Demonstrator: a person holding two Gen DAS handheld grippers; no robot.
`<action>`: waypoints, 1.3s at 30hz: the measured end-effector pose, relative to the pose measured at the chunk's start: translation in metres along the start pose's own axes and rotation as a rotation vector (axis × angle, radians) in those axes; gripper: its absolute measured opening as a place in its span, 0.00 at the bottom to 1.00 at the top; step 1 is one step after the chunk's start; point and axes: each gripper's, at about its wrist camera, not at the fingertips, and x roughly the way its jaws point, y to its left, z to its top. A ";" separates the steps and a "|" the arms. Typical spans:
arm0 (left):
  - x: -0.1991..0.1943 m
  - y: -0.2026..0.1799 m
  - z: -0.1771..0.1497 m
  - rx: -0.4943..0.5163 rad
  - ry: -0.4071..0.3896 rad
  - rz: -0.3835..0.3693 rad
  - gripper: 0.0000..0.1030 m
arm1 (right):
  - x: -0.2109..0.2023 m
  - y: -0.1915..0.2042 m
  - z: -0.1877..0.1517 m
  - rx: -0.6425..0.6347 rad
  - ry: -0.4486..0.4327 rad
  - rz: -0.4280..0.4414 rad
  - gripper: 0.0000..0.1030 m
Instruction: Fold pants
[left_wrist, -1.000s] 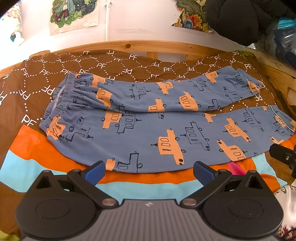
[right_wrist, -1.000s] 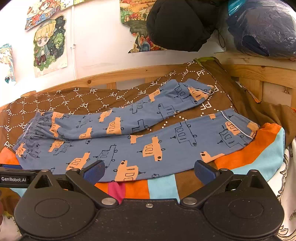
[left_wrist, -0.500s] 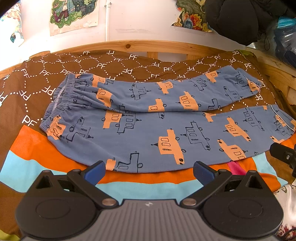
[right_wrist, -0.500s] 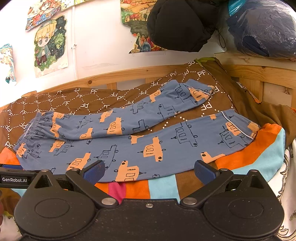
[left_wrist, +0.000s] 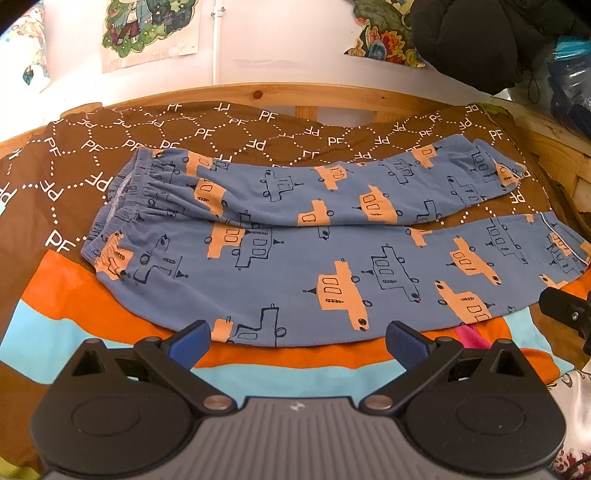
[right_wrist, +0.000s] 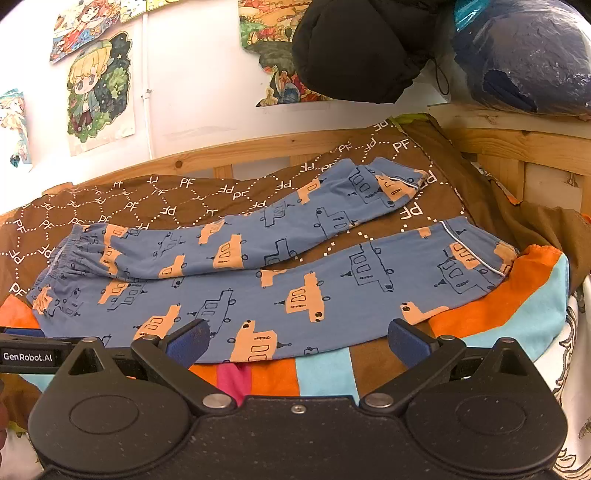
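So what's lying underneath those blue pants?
The pants lie on a brown PF-patterned blanket and an orange and light-blue striped cover. The bedding directly beneath the fabric is hidden.

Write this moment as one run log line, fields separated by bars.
step: before first fold | pants: flat on bedspread, legs apart | left gripper: open, empty | right gripper: open, empty
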 end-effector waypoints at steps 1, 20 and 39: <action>0.000 -0.001 0.000 0.003 0.000 0.001 1.00 | -0.003 0.001 0.001 0.003 0.000 0.000 0.99; 0.001 -0.001 -0.001 0.011 -0.008 0.001 1.00 | 0.009 -0.002 0.001 0.007 0.019 -0.001 0.99; 0.013 0.007 0.040 0.034 -0.054 0.005 1.00 | 0.018 -0.005 0.030 -0.019 0.015 0.047 0.99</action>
